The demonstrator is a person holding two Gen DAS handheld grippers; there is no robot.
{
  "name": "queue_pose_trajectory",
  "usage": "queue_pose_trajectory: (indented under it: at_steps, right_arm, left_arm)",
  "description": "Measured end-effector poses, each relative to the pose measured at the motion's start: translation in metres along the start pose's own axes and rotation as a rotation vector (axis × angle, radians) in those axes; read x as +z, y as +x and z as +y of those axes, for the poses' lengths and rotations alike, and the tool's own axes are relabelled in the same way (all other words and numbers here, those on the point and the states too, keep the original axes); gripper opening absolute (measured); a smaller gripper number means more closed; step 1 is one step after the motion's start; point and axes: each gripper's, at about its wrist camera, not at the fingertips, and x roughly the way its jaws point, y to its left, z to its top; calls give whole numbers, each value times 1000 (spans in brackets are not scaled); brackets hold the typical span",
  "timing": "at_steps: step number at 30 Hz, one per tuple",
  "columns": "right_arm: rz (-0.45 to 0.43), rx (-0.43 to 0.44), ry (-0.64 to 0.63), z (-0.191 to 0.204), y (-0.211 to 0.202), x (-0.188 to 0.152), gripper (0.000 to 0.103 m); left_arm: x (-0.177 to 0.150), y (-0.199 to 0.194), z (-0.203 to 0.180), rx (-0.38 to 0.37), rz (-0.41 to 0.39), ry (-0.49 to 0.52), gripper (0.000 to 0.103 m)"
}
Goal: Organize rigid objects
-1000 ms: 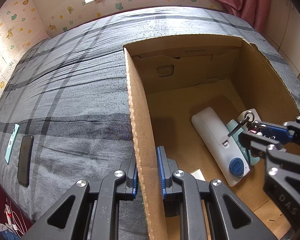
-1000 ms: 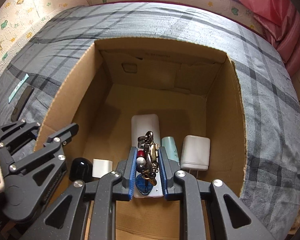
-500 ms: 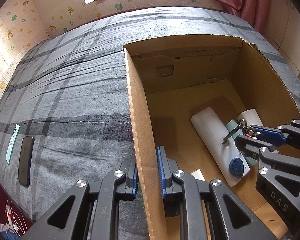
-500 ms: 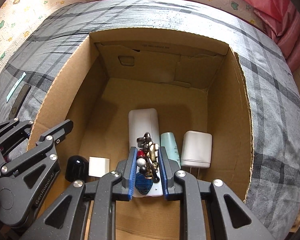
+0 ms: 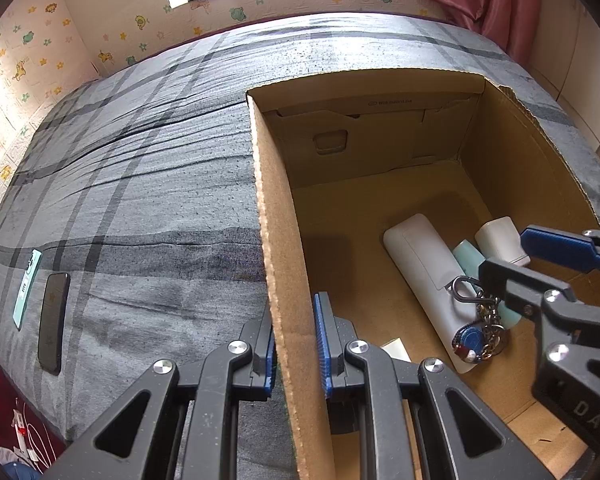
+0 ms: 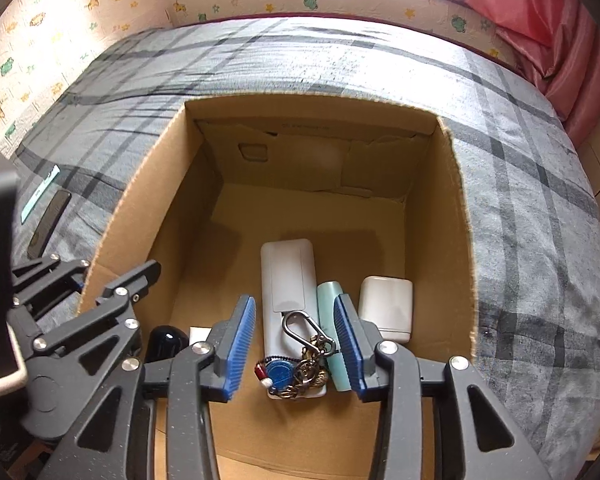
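Through the left wrist view, the left gripper (image 5: 296, 344) is clamped on the near wall of the cardboard box (image 5: 276, 216) standing on a grey plaid bed (image 5: 140, 184). From the right wrist view, the right gripper (image 6: 294, 344) has just been opening; its jaws stand apart, and the keychain (image 6: 304, 356) lies between them, free of the pads, on a white remote (image 6: 286, 280) on the box floor.

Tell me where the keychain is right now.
The keychain lies inside the cardboard box, on the near end of the white remote, between the opened pads of the right claw.
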Motion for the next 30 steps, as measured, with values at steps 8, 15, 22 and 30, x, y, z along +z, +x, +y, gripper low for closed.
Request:
queue_pose_trajectory:
  at_steps: [8,15,22,30]
  right_arm:
    - [-42,-13,50,-8,-38,2,47]
    - [-62,-70,89,-21,-65,-4,60]
    - [-93,-121,96,-32,-83,-13,90]
    - [-101,-114,137,-44,-95,-21,101]
  left_arm:
    - [1,1,0,1,2,1,18]
    - [1,0,-1,4,2,3,18]
    - [1,0,-1,5,3,3,18]
    - [0,-3,0,5,4,-1,18]
